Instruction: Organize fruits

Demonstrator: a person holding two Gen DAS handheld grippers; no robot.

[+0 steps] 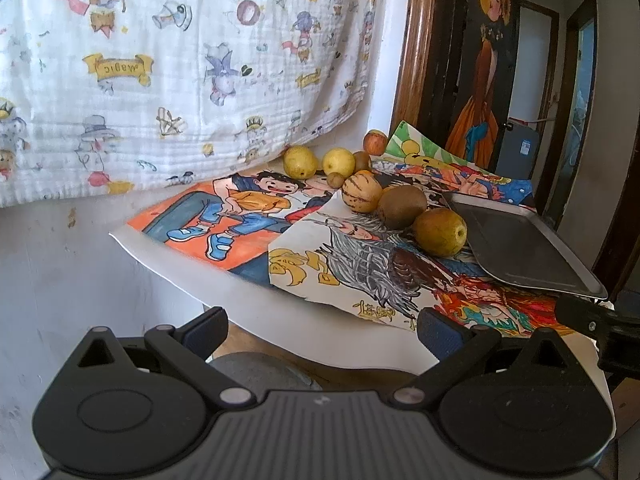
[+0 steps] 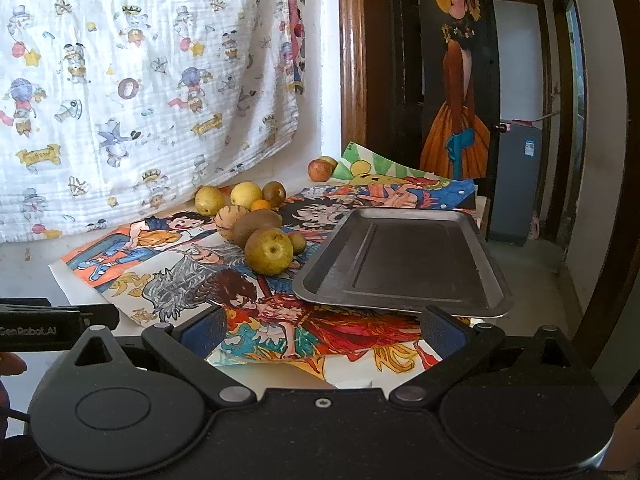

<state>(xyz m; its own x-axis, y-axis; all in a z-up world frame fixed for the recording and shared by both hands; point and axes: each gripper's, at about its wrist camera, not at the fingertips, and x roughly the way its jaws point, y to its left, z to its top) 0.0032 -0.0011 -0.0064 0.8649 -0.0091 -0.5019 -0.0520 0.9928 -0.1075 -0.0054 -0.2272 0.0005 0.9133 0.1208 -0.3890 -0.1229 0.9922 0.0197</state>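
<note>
- Left wrist view: the left gripper [image 1: 322,330] hangs wide and empty at the near edge of the tabletop [image 1: 320,336]; fruits cluster on drawings [image 1: 248,216] beyond: a pear [image 1: 439,231] just beside the tray [image 1: 520,240], a kiwi [image 1: 402,206], a striped melon [image 1: 361,193], an apple [image 1: 375,142] at the back
- Right wrist view: the right gripper [image 2: 322,330] is wide and empty, near the tray [image 2: 404,264]; the pear [image 2: 269,251] sits left of it, kiwi [image 2: 256,226] behind
</note>
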